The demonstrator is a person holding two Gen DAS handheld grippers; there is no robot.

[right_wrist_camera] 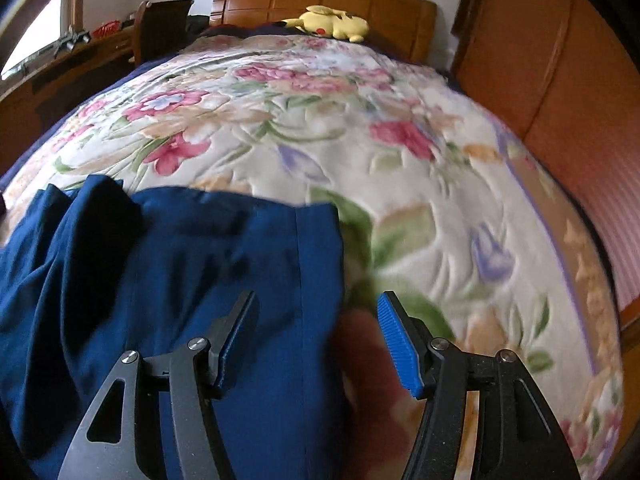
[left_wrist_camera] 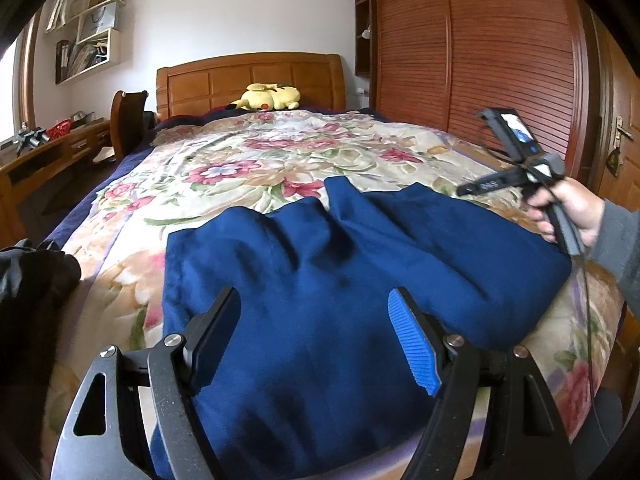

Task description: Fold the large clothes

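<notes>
The dark blue velvety garment (left_wrist_camera: 320, 280) is spread crosswise on the floral quilted bed (left_wrist_camera: 248, 160), below both empty, parted grippers: left gripper (left_wrist_camera: 316, 336) mid-cloth, right gripper (right_wrist_camera: 316, 340) over its right edge.

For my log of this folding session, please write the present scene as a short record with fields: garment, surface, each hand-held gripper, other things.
garment: dark blue garment, spread flat with some wrinkles
surface: bed with floral blanket
left hand-held gripper: open, above the near part of the garment, holding nothing
right hand-held gripper: open, over the garment's right edge, holding nothing
other things: yellow Pikachu plush by the wooden headboard; wooden wardrobe on the right; desk on the left
</notes>
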